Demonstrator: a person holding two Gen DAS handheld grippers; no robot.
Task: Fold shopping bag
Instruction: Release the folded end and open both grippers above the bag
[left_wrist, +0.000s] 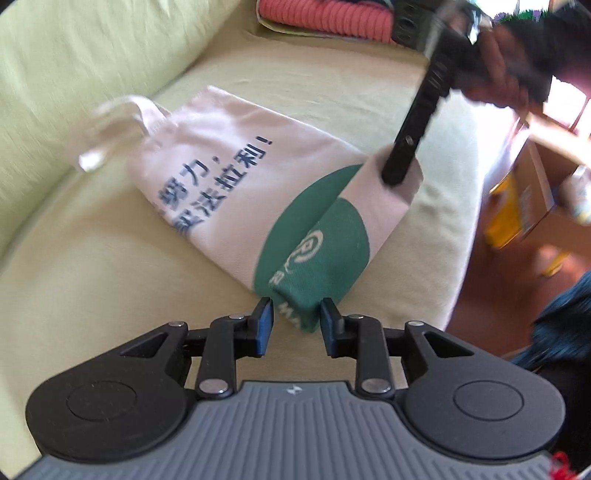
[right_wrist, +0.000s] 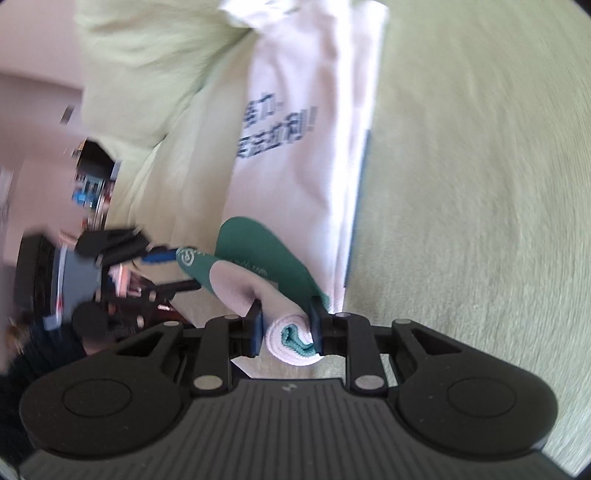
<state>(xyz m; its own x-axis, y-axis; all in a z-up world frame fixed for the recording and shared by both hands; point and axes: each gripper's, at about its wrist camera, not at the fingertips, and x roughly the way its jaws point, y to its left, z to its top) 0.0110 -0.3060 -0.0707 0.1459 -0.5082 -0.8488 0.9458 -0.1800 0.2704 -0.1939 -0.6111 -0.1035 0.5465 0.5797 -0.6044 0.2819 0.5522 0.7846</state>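
Observation:
A white canvas shopping bag (left_wrist: 221, 177) with blue lettering and a green disc lies on a pale green sofa seat (left_wrist: 92, 266), its bottom edge rolled up into a raised tube. My left gripper (left_wrist: 297, 325) is shut on the near green end of that roll. At the far white end, my right gripper (left_wrist: 399, 166) pokes down into the roll. The right wrist view shows my right gripper (right_wrist: 286, 328) shut on the coiled end of the bag (right_wrist: 291, 347), with the left gripper (right_wrist: 177, 271) at the other end. The bag's handles (left_wrist: 110, 122) trail toward the backrest.
A sofa back cushion (left_wrist: 92, 55) rises at the left. A pink knitted item (left_wrist: 325, 18) lies at the back of the seat. The seat's edge runs down the right, with a cardboard box (left_wrist: 535, 192) on the floor beyond. A hand (left_wrist: 517, 74) holds the right gripper.

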